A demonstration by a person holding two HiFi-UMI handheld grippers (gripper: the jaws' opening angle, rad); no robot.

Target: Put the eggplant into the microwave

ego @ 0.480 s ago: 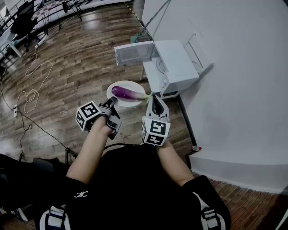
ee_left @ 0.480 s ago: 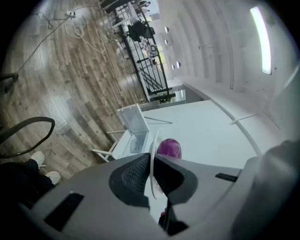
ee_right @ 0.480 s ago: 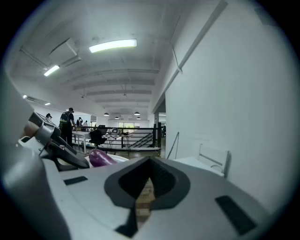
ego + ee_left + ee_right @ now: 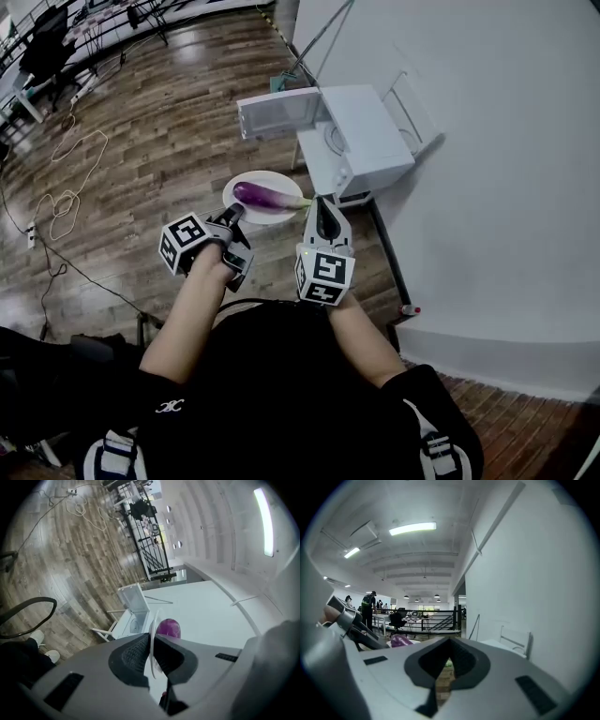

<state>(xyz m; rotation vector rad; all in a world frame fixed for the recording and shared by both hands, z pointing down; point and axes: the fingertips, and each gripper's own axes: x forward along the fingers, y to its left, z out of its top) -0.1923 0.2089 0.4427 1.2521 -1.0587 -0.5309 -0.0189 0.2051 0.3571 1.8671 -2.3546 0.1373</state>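
A purple eggplant (image 4: 261, 194) with a green stem lies on a white plate (image 4: 272, 178), carried above the floor. My left gripper (image 4: 232, 214) is shut on the plate's near rim (image 4: 151, 641); the eggplant (image 4: 168, 627) shows just past its jaws. My right gripper (image 4: 322, 201) is at the stem end. Its jaws stand nearly together, and the green stem (image 4: 449, 663) shows in the slit between the pads. The white microwave (image 4: 361, 136) stands ahead by the wall with its door (image 4: 277, 112) swung open to the left.
The microwave (image 4: 133, 618) rests on a small white stand against a white wall (image 4: 487, 169). Cables (image 4: 66, 197) trail over the wooden floor at the left. Desks, a chair and railings stand far back, with people (image 4: 368, 604) in the distance.
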